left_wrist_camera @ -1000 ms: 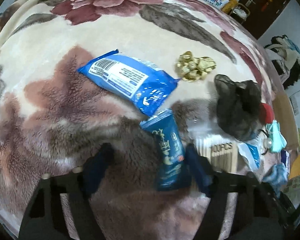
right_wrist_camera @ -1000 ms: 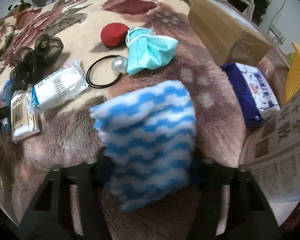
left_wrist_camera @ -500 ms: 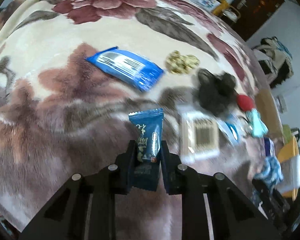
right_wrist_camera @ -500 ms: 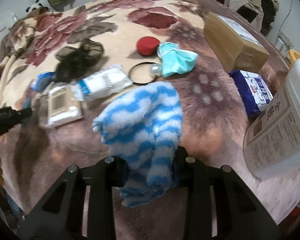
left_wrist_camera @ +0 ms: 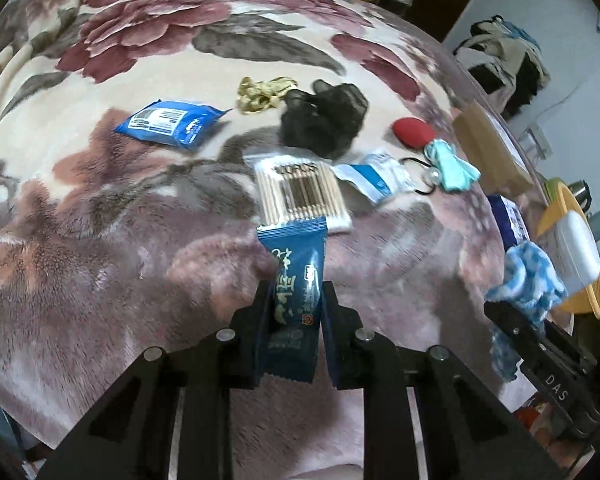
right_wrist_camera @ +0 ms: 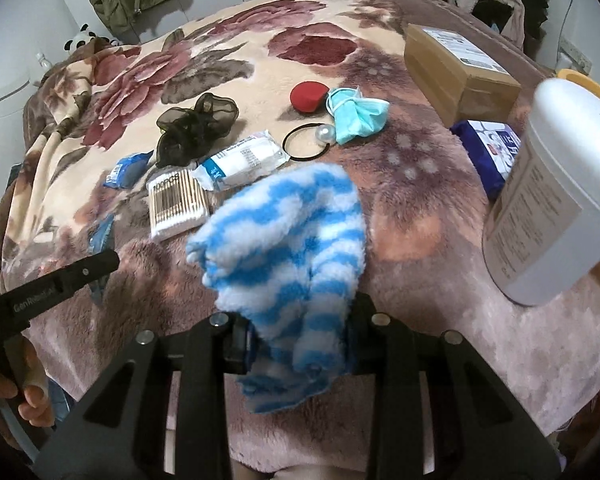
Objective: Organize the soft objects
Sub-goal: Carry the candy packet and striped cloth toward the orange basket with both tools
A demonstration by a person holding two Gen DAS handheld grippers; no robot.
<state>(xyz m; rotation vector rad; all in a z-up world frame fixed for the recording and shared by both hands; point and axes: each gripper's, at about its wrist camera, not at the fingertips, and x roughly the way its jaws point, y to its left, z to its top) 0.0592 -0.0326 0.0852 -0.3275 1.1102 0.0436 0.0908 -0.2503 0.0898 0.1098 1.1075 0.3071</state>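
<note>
Since a second ago both packets have risen off the blanket [left_wrist_camera: 100, 240]. Left gripper [left_wrist_camera: 294, 312] pinches the blue sachet [left_wrist_camera: 296, 280], light and slippery, at mid-length. Right gripper [right_wrist_camera: 296, 344] clamps the soft sock [right_wrist_camera: 284, 248]; cotton swabs [left_wrist_camera: 300, 192] lie at twelve o'clock.

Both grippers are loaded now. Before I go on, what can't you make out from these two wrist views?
- Dark blue sachet, left wrist: lower end hidden between the left gripper fingers.
- Yellow basket, left wrist: inside hidden by the white container; cut off in right wrist.
- Striped fluffy cloth, right wrist: covers the blanket below it.
</note>
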